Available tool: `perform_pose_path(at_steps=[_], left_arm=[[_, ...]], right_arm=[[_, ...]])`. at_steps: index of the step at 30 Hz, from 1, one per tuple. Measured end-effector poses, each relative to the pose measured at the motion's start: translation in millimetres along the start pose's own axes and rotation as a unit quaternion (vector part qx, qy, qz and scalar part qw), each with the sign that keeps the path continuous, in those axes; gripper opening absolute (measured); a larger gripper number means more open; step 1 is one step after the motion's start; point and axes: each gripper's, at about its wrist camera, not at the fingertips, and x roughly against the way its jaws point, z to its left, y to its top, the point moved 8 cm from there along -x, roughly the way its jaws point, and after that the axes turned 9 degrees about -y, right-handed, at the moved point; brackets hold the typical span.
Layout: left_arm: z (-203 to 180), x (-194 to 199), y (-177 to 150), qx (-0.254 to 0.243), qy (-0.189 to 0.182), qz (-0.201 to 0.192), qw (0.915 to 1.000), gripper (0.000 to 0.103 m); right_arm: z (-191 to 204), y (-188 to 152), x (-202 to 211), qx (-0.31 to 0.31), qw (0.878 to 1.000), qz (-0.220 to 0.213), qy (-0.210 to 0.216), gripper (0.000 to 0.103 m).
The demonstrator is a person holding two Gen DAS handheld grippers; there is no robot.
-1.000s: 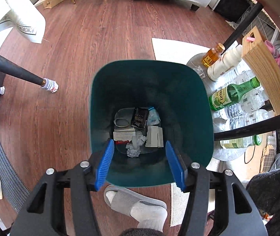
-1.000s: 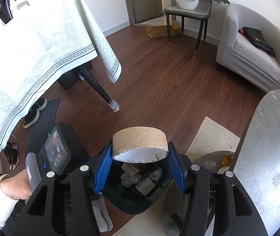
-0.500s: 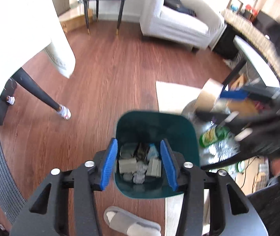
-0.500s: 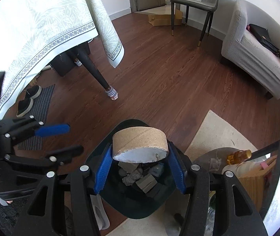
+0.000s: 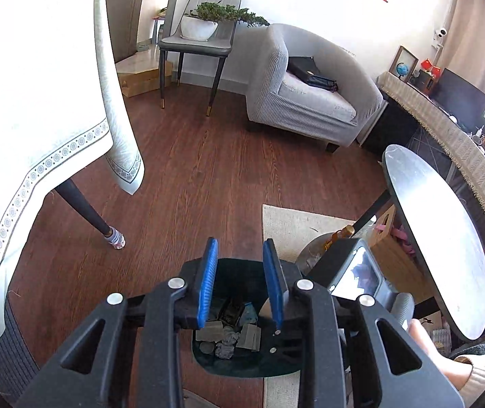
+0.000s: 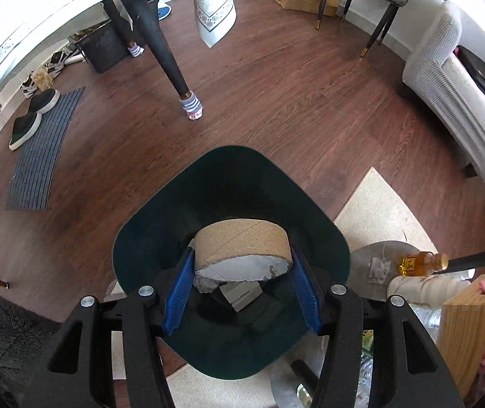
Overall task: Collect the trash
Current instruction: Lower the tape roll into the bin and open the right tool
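Hovering right over the dark green bin (image 6: 232,204) now: right gripper (image 6: 242,289) has come in from the side, blue fingers (image 6: 177,292) clamped on the cardboard roll (image 6: 242,244). Left gripper (image 5: 240,284) has pulled up and back, narrowed to a small gap, holding nothing. Bin already holds paper scraps (image 5: 228,336). Drop looks clear; release likely next.

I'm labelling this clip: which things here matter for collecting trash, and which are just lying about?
Job:
right gripper
cardboard tape core
green trash bin
trash already binned

Lying about:
amber bottle
wooden box
slippers
armchair
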Motion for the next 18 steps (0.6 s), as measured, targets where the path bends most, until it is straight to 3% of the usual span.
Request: perform_pose_path(at_steps=[10, 14, 18], left_arm=[[-10.5, 24.7, 26.5, 0.000, -0.013, -0.044, 0.9989, 0.029], [-12.7, 27.9, 33.0, 0.008, -0.018, -0.053, 0.9984, 0.029], [-20.2, 28.1, 36.2, 0.006, -0.023, -0.057, 0.9981, 0.029]], right_arm=[[9.4, -26.3, -32.6, 0.037, 0.998, 0.045, -0.008, 0.057], [11.9, -40.6, -44.4, 0.060, 0.996, 0.065, -0.016, 0.066], [15.3, -50.8, -48.7, 0.078, 0.994, 0.071, -0.026, 0.067]])
